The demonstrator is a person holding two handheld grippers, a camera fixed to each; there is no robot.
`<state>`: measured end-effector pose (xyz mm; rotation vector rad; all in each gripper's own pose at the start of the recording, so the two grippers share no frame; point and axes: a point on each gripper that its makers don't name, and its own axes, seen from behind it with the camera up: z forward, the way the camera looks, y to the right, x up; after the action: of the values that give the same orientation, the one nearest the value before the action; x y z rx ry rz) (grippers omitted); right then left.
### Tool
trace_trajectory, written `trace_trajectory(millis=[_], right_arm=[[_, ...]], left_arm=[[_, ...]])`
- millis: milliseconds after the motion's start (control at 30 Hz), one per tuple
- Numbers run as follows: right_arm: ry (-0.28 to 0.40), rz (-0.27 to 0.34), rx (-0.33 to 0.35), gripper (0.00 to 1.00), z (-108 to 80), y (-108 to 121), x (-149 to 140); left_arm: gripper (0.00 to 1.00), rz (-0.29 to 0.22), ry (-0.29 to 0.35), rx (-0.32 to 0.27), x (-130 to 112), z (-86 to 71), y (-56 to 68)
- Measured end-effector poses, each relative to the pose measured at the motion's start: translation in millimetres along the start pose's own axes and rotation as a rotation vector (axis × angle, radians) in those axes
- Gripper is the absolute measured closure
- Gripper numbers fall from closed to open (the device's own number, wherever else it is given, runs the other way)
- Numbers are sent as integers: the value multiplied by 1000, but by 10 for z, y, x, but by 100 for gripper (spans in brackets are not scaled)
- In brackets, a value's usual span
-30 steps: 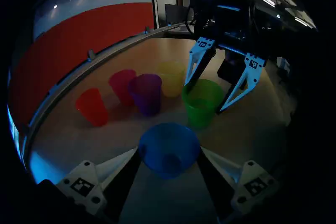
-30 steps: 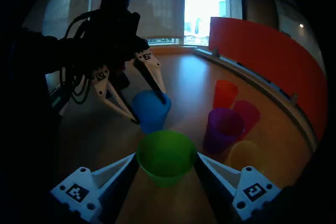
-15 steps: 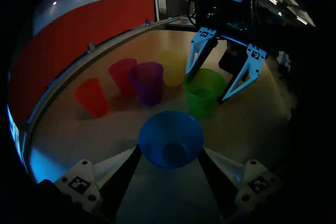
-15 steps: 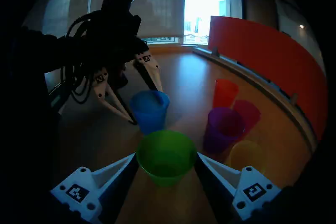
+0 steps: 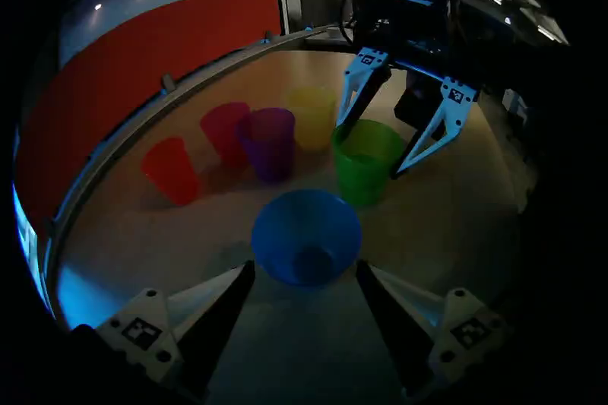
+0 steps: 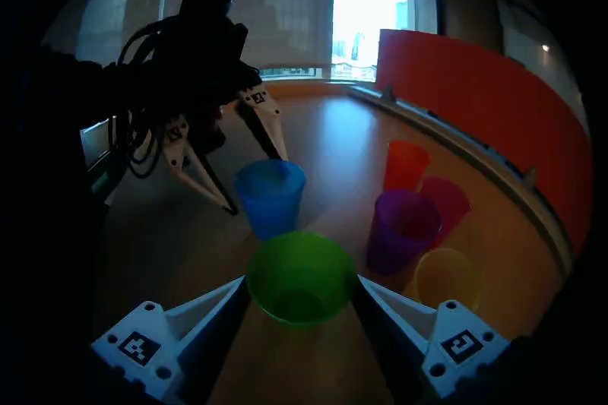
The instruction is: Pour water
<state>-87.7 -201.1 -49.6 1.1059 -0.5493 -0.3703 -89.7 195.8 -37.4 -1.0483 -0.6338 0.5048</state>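
A wooden table spans the middle of the left gripper view, with a long red panel curving along its upper left edge. In the right gripper view a bright window sits at top centre (the rest of the room is dim).

The left gripper reaches in from the bottom of its own view, its two fingers clamped against the sides of a blue cup at lower centre. The cup is tipped toward the camera, so its inside shows. In the right gripper view the same gripper comes down from a dark shape at upper left, one finger on each side of the blue cup, left of centre.

The right gripper enters from the bottom of its view and grips a green cup between both fingers at lower centre. In the left gripper view the green cup stands right of centre, just above the blue one, with a white finger touching each side.

Whether either cup holds water is too dark to tell.

Four more cups stand on the table, in the left gripper view running from centre to left: a yellow cup just beside the green one, a purple cup, a pink cup close behind the purple, and an orange cup a little apart at the left end.
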Motion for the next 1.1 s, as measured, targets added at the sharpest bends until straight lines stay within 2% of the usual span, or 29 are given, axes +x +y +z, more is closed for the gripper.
trace_trajectory(millis=[233,367,800,1100], right_arm=[[-2,13,-4,0,-20,-2,-43],[-5,16,-18,0,-68,9,-76],[-13,28,-80,0,-358,43,-186],[2,52,-125,0,-569,38,-249]], left_arm=[[1,-2,-5,8,-21,-33,14],[1,-9,-4,16,-30,-83,2],[1,-33,-4,63,-118,-264,-40],[1,-73,2,112,-209,-444,-73]])
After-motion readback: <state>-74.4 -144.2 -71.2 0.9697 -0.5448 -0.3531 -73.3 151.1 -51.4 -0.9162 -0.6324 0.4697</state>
